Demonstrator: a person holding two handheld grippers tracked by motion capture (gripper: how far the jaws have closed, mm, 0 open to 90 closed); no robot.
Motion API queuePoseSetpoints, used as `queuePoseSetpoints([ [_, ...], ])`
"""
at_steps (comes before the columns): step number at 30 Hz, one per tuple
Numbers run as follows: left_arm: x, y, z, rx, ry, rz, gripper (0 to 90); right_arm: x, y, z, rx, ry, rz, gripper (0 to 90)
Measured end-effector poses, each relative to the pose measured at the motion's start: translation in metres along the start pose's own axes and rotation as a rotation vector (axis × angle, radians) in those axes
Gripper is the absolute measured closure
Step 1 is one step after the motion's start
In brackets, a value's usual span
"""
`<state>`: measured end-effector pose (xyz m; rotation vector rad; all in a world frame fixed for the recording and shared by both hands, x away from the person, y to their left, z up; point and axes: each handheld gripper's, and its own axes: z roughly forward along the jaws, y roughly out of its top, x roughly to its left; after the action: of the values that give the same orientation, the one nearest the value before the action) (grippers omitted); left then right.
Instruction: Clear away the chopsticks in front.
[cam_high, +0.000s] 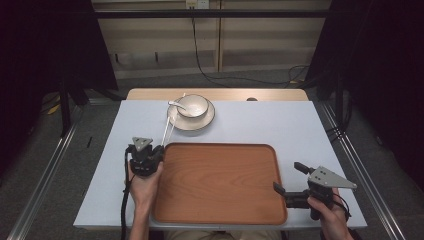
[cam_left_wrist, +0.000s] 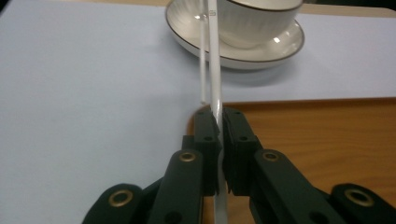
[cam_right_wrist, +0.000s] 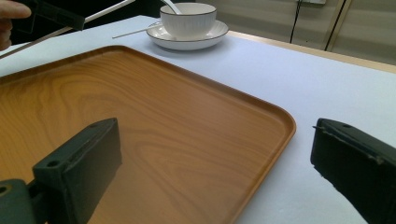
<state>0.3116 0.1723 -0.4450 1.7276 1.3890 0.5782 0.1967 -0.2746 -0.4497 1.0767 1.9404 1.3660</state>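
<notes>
Gripped in the person's left hand, the left gripper (cam_high: 159, 148) sits at the near-left corner of the tray, its jaws clamped on one white chopstick (cam_left_wrist: 215, 93) that runs forward from the jaws toward the saucer. A second chopstick (cam_left_wrist: 202, 70) lies just beside it, outside the jaws, with its far end resting on the saucer's rim; that makes two chopsticks in all. From the high view both slant from the tray's far-left corner up to the saucer.

One wooden tray (cam_high: 220, 185) lies in the middle of the pale table (cam_high: 280, 125), and it holds nothing. Beyond its far edge, a little left of centre, stands one white saucer (cam_high: 206, 120) with a dark rim, and on it one white bowl (cam_high: 192, 106) with the same dark rim. One white spoon (cam_high: 176, 104) rests in the bowl, its handle leaning out to the left. What else the bowl holds cannot be made out. No writing or label can be read on any of these things.

At the tray's near-right corner the right gripper (cam_high: 289, 179) is held in the person's right hand, jaws wide apart with the tray's edge between them, touching nothing.
</notes>
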Motion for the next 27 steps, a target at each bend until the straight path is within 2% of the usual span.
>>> queuePoseSetpoints([
  [2,-0.004,-0.005,0.000,0.007,0.014,0.018,85.5,0.000,0.000,0.000,0.001,0.001,-0.001,1.6],
  [8,-0.020,-0.014,-0.006,0.015,-0.004,0.041,85.5,0.001,0.000,0.000,0.002,0.001,0.001,1.6],
  [11,-0.022,-0.015,-0.008,0.019,-0.019,0.039,85.4,0.001,0.000,0.000,0.000,0.001,-0.001,1.6],
  [12,-0.024,-0.016,-0.009,0.021,-0.007,0.041,85.4,0.001,0.000,0.000,-0.001,0.002,-0.001,1.6],
  [14,-0.026,-0.018,-0.011,0.020,-0.020,0.037,85.4,0.001,0.000,0.000,-0.001,0.002,-0.001,1.6],
  [15,-0.028,-0.019,-0.011,0.025,-0.013,0.041,85.5,0.001,0.000,0.000,-0.001,0.002,-0.001,1.6],
  [19,-0.031,-0.023,-0.015,0.036,-0.023,0.008,85.4,0.001,0.000,0.000,-0.002,0.003,-0.001,1.6],
  [22,-0.032,-0.026,-0.020,0.036,-0.002,-0.002,85.5,0.001,0.000,0.000,-0.002,0.000,0.000,1.6],
  [23,-0.033,-0.028,-0.021,0.038,-0.008,-0.010,85.5,0.001,0.000,0.000,-0.001,0.002,-0.001,1.6],
  [27,-0.036,-0.034,-0.025,0.052,0.009,0.002,85.5,0.001,0.000,0.000,0.002,0.003,0.004,1.6],
])
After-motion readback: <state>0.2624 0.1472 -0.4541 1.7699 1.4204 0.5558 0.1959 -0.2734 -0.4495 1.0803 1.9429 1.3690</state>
